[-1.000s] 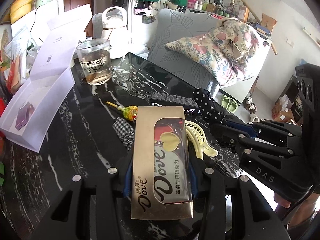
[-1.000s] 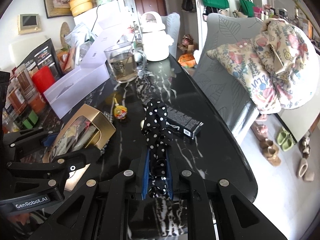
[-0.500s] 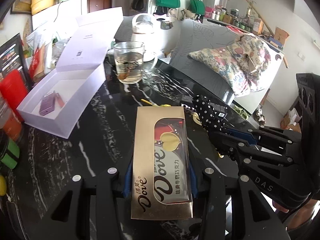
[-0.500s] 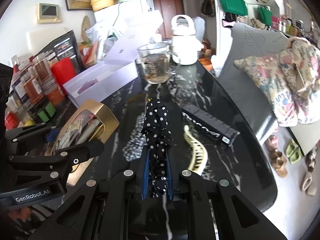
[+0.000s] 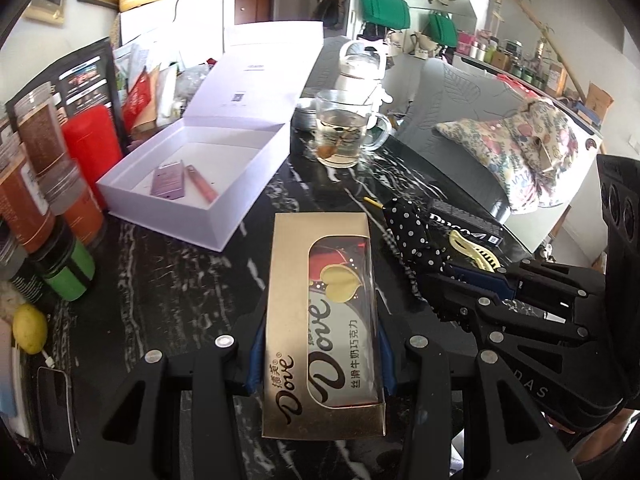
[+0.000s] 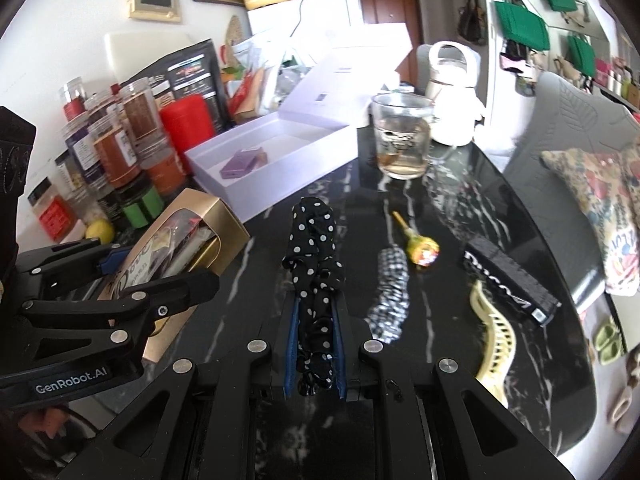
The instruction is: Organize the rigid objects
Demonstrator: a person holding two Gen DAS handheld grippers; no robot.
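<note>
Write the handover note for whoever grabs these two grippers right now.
Left gripper: shut on the gold Dove chocolate box, held above the table.
Right gripper: shut on the black polka-dot hair tie, also lifted.
White gift box: open, lid up, at the far left of the black marble table; a purple case and a pink tube already lie inside.
Still on the table: checkered hair tie, lollipop, cream hair claw, long black box.
Left to do: probably set both held items down in the white box, then collect the rest.
</note>
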